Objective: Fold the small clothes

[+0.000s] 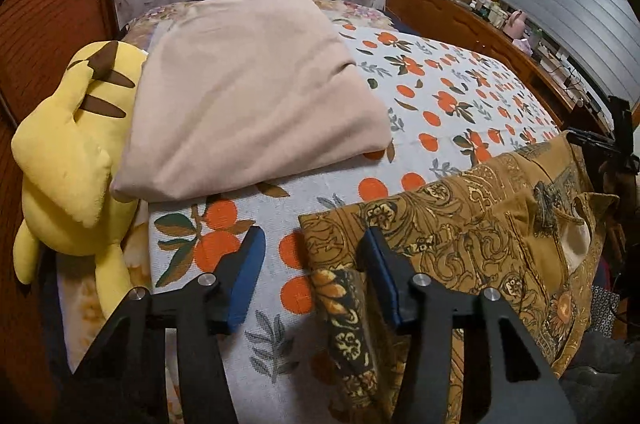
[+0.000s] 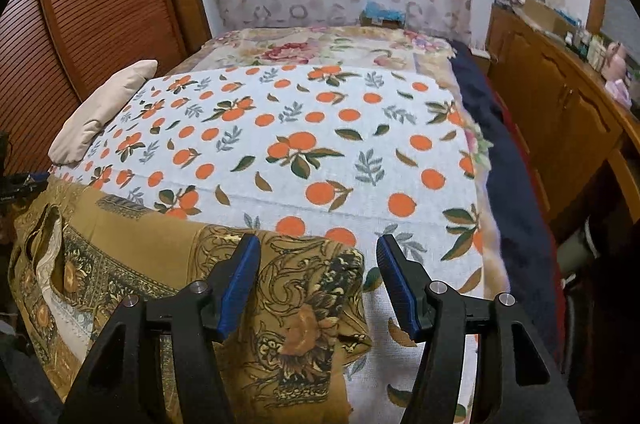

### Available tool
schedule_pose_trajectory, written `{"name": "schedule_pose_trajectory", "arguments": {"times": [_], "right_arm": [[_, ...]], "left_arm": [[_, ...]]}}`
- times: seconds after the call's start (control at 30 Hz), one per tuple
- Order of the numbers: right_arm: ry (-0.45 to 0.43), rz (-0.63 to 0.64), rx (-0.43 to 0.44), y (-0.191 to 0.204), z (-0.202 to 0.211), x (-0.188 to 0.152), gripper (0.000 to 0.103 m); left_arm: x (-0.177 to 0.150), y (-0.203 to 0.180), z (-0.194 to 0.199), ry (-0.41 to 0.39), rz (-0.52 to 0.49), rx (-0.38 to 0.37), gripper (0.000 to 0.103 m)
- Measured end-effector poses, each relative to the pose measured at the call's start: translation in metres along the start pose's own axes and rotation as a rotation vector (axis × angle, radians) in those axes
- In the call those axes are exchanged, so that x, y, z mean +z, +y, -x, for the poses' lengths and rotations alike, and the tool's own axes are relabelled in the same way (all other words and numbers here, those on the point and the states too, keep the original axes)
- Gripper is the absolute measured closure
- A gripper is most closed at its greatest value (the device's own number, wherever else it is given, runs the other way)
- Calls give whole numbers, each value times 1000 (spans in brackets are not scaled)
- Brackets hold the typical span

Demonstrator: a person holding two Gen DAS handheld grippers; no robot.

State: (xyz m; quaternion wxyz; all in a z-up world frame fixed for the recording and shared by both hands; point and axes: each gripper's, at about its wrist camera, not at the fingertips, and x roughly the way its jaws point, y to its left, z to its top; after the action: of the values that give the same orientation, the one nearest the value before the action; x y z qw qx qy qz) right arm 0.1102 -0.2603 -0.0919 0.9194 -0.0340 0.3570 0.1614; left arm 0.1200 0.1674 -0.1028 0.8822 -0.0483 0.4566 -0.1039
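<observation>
the left gripper (image 1: 312, 240) hangs unclenched over the mustard paisley-print cotton shirt's (image 1: 460, 224) edge; the right gripper (image 2: 318, 250) likewise, shirt corner between its fingers, nothing grasped.

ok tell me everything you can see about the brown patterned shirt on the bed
The shirt is mustard-brown thin woven cloth printed with dark scrollwork, flowers and ornate border bands. It lies spread but rumpled at the near edge of the orange-print bedsheet, collar open and showing a pale inner lining. One sleeve end lies flat by each gripper. The left gripper and right gripper stand open over it, neither clamping the cloth.
</observation>
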Motion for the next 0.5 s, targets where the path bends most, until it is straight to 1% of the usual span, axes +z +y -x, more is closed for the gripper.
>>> {"name": "schedule_pose_trajectory", "arguments": {"times": [0.17,0.2,0.23,0.27,0.33,0.37,0.43,0.47,0.5], "right_arm": [[34,-17,25,-3,-12,-2,41],[42,-15,28,-2,-14,-2,41],[53,-8,26,-1,-16,-2,41],[62,1,23,1,-18,-3,41],[73,13,23,4,-22,-4,41],[71,17,22,5,-23,-4,41],[73,20,21,5,-24,-3,41],[73,18,23,5,-25,-3,41],[71,19,26,4,-25,-4,44]], "left_arm": [[5,-4,-4,12,-11,-2,51],[7,-4,-5,18,-13,3,53],[8,-5,-6,22,-12,1,59],[9,-5,-7,26,-10,-5,62],[11,-7,-8,34,-15,-4,72],[11,-8,-9,36,-21,7,74],[11,-10,-10,40,-30,9,84],[11,-11,-10,41,-32,3,87],[10,-14,-10,41,-39,4,89]]}}
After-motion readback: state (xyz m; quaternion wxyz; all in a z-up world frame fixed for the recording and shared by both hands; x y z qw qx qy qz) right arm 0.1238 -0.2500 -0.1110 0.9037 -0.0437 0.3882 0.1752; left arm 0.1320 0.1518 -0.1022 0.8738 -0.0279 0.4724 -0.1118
